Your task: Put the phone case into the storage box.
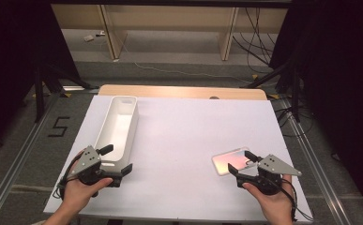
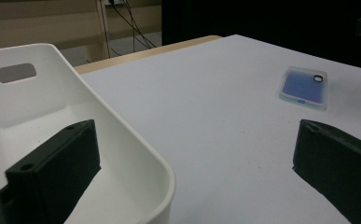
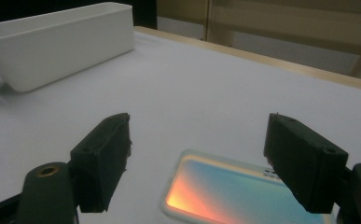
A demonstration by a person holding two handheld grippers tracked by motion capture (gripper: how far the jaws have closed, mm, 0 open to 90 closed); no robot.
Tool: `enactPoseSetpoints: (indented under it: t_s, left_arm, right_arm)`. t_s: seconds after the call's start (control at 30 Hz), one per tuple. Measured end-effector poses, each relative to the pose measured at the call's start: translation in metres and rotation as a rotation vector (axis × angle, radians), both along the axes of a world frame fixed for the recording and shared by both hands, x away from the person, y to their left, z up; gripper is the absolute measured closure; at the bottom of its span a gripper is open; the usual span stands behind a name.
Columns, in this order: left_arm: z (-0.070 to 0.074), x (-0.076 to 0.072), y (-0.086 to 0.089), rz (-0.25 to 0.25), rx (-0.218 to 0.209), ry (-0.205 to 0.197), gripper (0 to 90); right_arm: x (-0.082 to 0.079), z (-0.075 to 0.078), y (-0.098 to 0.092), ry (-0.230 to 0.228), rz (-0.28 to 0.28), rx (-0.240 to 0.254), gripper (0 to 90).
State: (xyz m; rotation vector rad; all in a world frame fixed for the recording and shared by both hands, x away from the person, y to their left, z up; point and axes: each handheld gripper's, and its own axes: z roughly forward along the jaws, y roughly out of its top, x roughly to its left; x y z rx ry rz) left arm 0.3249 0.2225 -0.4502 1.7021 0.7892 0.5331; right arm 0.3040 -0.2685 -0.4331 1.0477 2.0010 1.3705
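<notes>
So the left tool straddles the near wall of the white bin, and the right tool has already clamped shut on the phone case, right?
Not quite. The right tool is open: in the right gripper view its jaws stand wide apart over the phone case, which lies flat on the table, not clamped. The rest holds: the left tool straddles the near wall of the white bin, one jaw inside, one outside.

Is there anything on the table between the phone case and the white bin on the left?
Nothing visible. The phone case lies flat under the open right claw, and only bare white table stretches from it to the white bin.
</notes>
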Motion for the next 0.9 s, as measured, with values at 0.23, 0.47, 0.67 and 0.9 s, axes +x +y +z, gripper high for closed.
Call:
enactPoseSetpoints:
  t_s: [0.23,0.47,0.67,0.9]
  left_arm:
    - [0.0,-0.003,0.001,-0.001,0.004,0.003,0.7]
    - [0.001,-0.003,0.003,-0.001,0.01,-0.016,1.8]
    - [0.0,-0.002,0.003,0.002,-0.005,-0.001,2.4]
    - [0.0,-0.002,0.003,0.002,-0.006,0.006,3.0]
  right_arm:
    - [0.006,-0.001,0.0,-0.011,-0.006,-0.001,30.7]
    - [0.011,0.006,0.008,0.026,0.027,-0.054,58.1]
    - [0.023,0.005,0.022,0.082,0.057,-0.119,87.1]
    - [0.039,-0.004,0.042,0.242,0.064,-0.221,90.0]
